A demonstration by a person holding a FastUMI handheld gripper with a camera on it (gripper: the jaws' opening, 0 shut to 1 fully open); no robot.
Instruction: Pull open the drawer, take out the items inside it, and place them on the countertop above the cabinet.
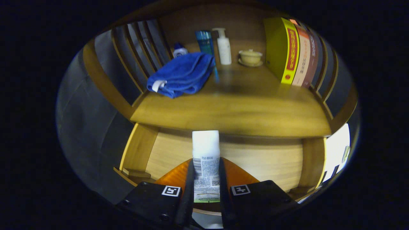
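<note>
My gripper (206, 180) is shut on a white bottle (206, 150) with a printed label, both fingers pressing its sides. The bottle stands upright between the fingers, its white cap rising in front of the wooden cabinet's front panel (258, 159). Beyond and above it lies the wooden countertop (230, 111). On that countertop rest a folded blue towel (182, 75), a small blue-capped bottle (180, 50), a tall blue tube (205, 43), a white pump bottle (224, 48) and a small lidded cream cup (250, 57). The drawer itself is hidden below the fingers.
Several upright books (295, 54), the nearest yellow, stand at the countertop's back right. Curved wooden slats (140, 48) fence the left and right sides. A grey wall (86, 127) lies to the left and a bright opening (337, 153) to the right.
</note>
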